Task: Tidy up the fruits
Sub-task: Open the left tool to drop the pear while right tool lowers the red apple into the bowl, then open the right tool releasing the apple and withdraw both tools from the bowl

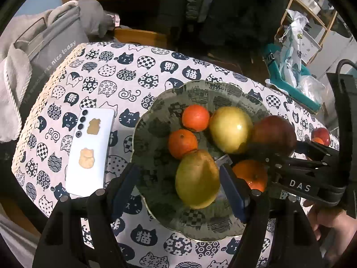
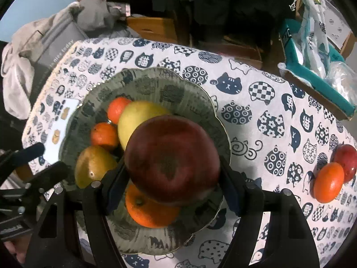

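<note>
Right wrist view showed the right tool (image 2: 170, 182) gripping a red apple (image 2: 171, 158) above the fruit-filled plate (image 2: 200, 102); left tool (image 1: 178, 184) open.

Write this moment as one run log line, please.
right gripper: shut on red apple above plate | left gripper: open beside pear | tabletop: apple, orange remain

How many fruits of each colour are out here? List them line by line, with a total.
Orange fruits: 4
Yellow-green fruits: 2
Red fruits: 2
Total: 8
</note>
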